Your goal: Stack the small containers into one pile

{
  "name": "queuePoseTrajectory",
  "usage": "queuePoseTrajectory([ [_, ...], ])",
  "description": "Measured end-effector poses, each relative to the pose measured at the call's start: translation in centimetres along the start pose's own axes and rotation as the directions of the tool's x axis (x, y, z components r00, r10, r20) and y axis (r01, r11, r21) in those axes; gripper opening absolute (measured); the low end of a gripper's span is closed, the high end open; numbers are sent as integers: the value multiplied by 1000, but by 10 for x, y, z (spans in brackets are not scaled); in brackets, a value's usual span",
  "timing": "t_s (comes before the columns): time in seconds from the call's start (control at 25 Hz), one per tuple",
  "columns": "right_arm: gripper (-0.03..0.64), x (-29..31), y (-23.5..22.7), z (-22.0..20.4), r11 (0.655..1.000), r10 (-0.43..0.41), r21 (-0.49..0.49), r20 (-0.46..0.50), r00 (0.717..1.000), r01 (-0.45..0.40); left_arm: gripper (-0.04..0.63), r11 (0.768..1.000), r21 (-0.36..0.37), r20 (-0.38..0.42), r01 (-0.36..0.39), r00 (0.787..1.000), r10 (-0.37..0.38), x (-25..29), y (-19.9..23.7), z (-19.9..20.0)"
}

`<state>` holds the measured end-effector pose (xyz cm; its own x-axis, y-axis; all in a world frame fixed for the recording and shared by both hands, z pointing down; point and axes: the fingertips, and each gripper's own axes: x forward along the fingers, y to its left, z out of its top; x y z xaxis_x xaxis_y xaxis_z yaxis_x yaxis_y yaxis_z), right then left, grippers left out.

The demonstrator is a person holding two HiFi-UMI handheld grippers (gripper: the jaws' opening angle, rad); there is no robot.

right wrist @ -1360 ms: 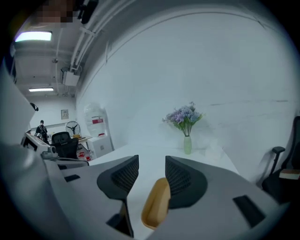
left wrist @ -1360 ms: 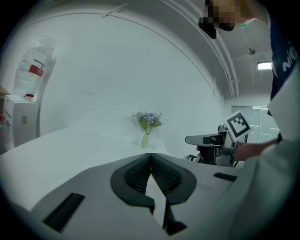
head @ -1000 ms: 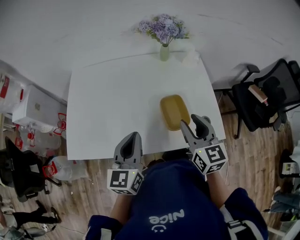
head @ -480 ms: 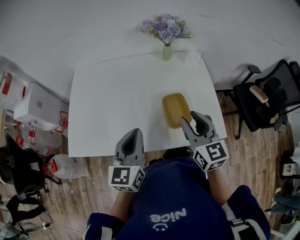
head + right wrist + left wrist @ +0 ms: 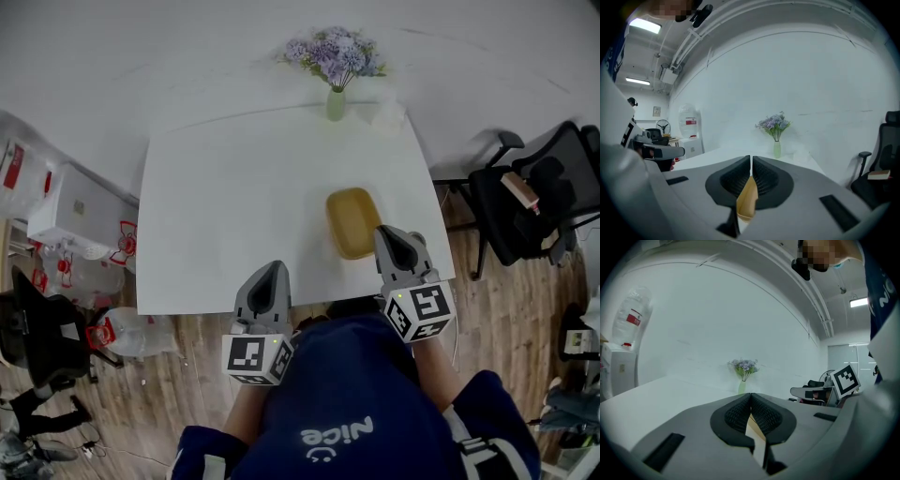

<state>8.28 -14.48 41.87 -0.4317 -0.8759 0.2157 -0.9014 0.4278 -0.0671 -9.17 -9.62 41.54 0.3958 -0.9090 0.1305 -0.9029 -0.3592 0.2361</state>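
Observation:
A yellow container point(image 5: 352, 222) lies on the right part of the white table point(image 5: 234, 206); whether it is one piece or a pile I cannot tell. My right gripper point(image 5: 389, 234) hovers at its near right corner, jaws shut with nothing held. In the right gripper view its pads point(image 5: 751, 161) meet, and the yellow container point(image 5: 749, 199) shows as a sliver in the gap below them. My left gripper point(image 5: 270, 272) hangs over the table's near edge, left of the container, also shut and empty; its pads point(image 5: 751, 397) touch.
A green vase of purple flowers point(image 5: 336, 103) stands at the table's far edge, with a crumpled white thing point(image 5: 389, 114) beside it. A black office chair point(image 5: 534, 197) stands to the right. Boxes and water bottles point(image 5: 66, 216) sit on the floor at the left.
The right gripper's jaws, open in the earlier frames, have shut beside the container. The left gripper has hardly moved.

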Motion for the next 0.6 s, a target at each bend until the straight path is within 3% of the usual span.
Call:
queuePoseTrajectory([
  [0.6,52,13,-14,4,999,17,-46,-7,1000,-17,18,999,48,-22,-6,1000,7,22,-3,-7],
])
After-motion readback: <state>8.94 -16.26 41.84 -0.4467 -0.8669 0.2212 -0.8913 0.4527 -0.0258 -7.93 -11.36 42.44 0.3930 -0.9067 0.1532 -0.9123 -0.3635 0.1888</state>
